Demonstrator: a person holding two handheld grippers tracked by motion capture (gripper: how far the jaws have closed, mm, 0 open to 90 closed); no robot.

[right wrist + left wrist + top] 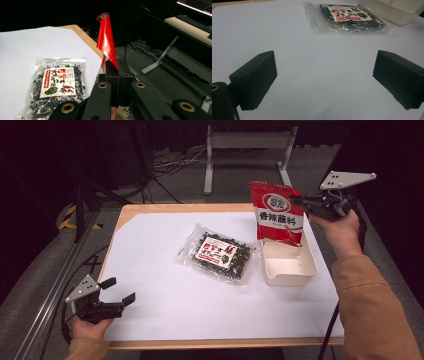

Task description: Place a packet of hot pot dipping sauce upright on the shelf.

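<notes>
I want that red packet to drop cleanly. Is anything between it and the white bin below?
Nothing visible: the red packet, clamped in the right gripper, hangs directly over the white bin, whose visible interior looks empty.

We count two grippers: left gripper, right gripper. Two jaws on each, four in all. Two hands, one per gripper.

Packets: two. One red packet, one clear packet of dark dried stuff with a red-and-white label.

Trays: one white tray.

Sheets: one white sheet covering one bench.

Behind the bench we see one grey frame with two legs.
</notes>
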